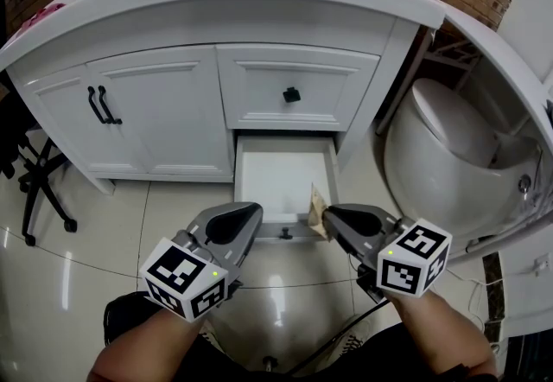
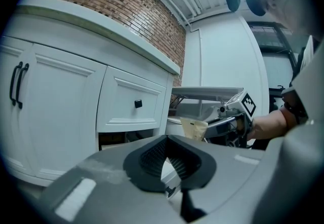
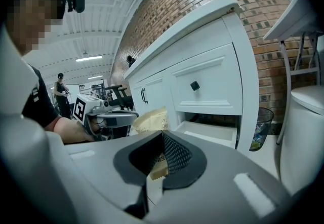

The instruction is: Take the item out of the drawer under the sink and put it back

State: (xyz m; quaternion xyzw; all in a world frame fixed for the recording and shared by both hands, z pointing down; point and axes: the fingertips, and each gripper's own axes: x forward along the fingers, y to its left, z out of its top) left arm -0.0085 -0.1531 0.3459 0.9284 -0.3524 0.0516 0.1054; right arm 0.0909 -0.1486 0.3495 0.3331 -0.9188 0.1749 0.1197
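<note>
While the right gripper (image 1: 328, 216) is clamping a tan paper packet (image 1: 317, 207) just over the near right corner of the pulled-out lower drawer (image 1: 281, 177), the left gripper (image 1: 252, 214) is hovering at the drawer's near left edge, jaws pressed together on nothing.

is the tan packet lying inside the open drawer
No, the tan packet is pinched in the right gripper near the front corner of the drawer, whose inside shows only bare white.

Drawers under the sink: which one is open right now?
The lower drawer, pulled out from the cabinet. The upper drawer directly above it, with the black knob, sits flush and closed.
</note>
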